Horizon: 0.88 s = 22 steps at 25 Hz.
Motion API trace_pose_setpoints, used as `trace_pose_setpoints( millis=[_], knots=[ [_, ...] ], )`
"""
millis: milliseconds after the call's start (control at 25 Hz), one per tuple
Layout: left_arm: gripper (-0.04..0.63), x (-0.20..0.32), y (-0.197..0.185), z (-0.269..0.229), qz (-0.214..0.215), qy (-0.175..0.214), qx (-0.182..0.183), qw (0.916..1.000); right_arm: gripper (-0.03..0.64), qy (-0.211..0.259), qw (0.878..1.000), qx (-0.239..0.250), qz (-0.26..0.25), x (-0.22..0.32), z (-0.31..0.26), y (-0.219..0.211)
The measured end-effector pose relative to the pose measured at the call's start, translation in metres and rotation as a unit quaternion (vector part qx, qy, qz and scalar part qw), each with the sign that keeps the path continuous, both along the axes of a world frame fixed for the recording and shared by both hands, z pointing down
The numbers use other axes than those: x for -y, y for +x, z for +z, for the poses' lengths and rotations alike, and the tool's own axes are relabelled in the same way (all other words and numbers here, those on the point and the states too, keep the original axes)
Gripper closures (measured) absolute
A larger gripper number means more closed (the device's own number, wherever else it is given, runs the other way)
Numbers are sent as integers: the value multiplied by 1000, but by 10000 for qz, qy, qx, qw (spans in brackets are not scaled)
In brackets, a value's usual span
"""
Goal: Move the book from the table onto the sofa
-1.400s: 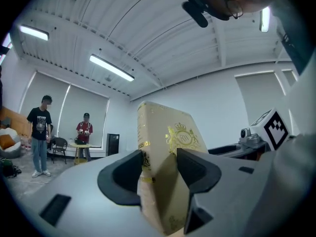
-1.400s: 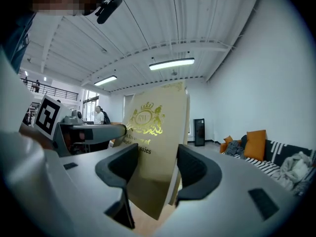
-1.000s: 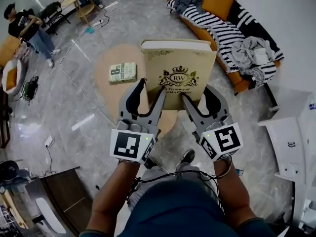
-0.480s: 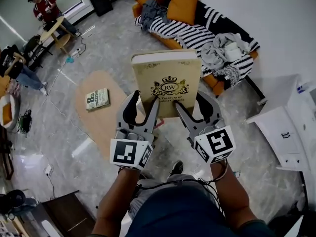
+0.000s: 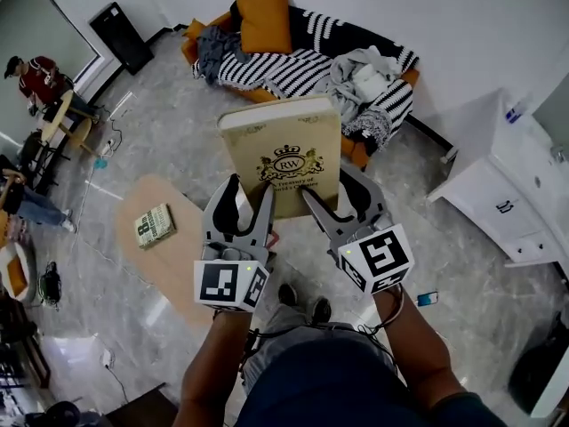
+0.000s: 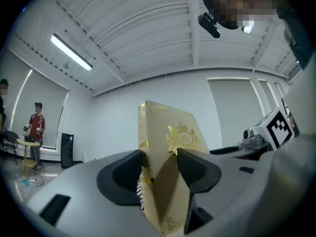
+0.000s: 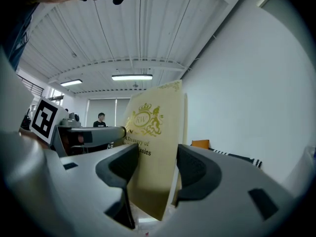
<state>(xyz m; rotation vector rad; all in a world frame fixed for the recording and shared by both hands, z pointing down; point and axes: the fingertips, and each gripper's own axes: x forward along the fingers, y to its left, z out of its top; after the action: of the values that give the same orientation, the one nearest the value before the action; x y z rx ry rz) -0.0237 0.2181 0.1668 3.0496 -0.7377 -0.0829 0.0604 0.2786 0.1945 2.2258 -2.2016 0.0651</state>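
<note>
**Item: book** (image 5: pixel 283 154). Large cream hardback with a gold crest. It is held upright in the air with its cover toward the person, off the desk (image 5: pixel 191 269) and not yet on the sofa (image 5: pixel 256 94). It hangs over the floor between the two.

**Left gripper** (image 5: pixel 252 187). Fingers clamped on the lower spine-side corner of the book.

**Right gripper** (image 5: pixel 329 185). Fingers clamped on the lower edge at the opposite side.

**Sofa.** Orange, against the far wall. Its seat is largely covered by a striped blanket (image 5: pixel 276 65) and a heap of clothes (image 5: pixel 364 78).

**Desk.** Oval and wooden. A smaller green book (image 5: pixel 154 225) lies on it, apart from the job.

**Step in hand (judged):** carrying the book to the sofa.

**Handling notes:**
- Hold both grips at even pressure, because the book is tall above the fingers and could tip forward.
- Move the two hands together so the cover does not twist.
- Aim for the flatter striped stretch rather than the clothes heap.
- Lower the book until the seat bears its weight, lay it flat, then free both sides at once.
</note>
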Motion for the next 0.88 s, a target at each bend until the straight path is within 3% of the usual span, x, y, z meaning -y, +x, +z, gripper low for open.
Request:
trace_pose_setpoints(
  millis=[280, 480, 880],
  knots=[
    [383, 12, 62, 5, 399, -80, -18, 9992, 362, -48, 9992, -8, 406, 4, 4, 56],
    [384, 67, 119, -9, 580, -219, 22, 9981, 362, -163, 9981, 50, 600, 56, -12, 111],
    [383, 90, 137, 37, 807, -118, -134, 9966, 362, -61, 9966, -85, 818, 76, 34, 126]
  ],
)
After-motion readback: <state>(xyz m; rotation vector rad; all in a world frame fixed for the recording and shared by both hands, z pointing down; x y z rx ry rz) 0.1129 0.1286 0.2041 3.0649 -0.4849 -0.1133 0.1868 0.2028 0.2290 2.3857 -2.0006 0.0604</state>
